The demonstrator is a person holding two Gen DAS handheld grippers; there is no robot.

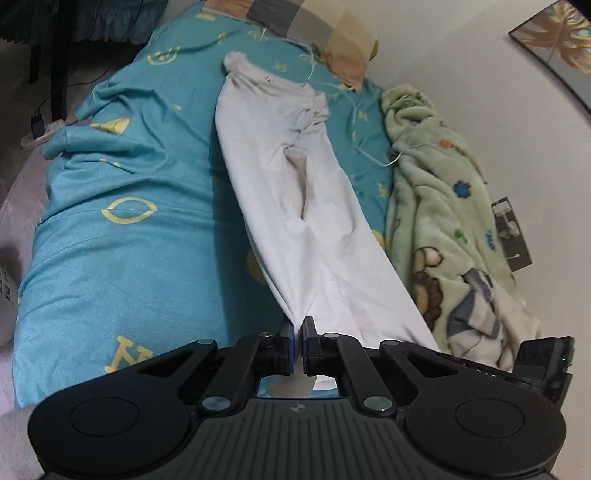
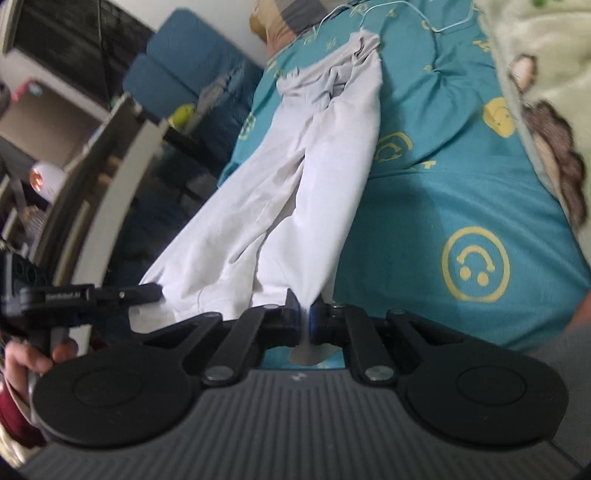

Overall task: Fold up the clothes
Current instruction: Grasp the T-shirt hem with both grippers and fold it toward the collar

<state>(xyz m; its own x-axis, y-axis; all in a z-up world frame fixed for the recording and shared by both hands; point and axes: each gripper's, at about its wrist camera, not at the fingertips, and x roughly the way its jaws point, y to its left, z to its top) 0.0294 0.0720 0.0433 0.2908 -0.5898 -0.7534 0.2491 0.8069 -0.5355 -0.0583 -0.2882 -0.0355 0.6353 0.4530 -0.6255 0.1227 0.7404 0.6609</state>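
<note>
Your left gripper (image 1: 298,330) has its jaws clamped together on the near edge of the white garment (image 1: 295,192); fabric pinched between the blue pads, a bit of it poking out behind them. Same story on your right gripper (image 2: 303,314): jaws closed tight on a bunched corner of the white garment (image 2: 295,177), a tuft of cloth showing below the pads.

The garment runs away from both grippers, raised at the near end and stretched toward the far end, which lies crumpled on the bed near the pillow (image 1: 325,26). It looks like light trousers or similar, two long panels with a crease down the middle; exact type hard to tell. The middle hangs loose and casts a shadow on the sheet.

The bed has a teal sheet (image 1: 122,229) with yellow smiley and letter prints. A pale green fleece blanket (image 1: 439,192) with cartoon animals sits bunched along the wall side, just beside the garment, not touching it as far as visible. Thin white threads or cord lie on the sheet near the pillow.

In the right wrist view your left gripper (image 2: 147,291) appears at the left, side-on, holding the other near corner, with your hand (image 2: 33,358) on its handle and a dark red sleeve (image 2: 14,417) below. Background there is blurred.
</note>
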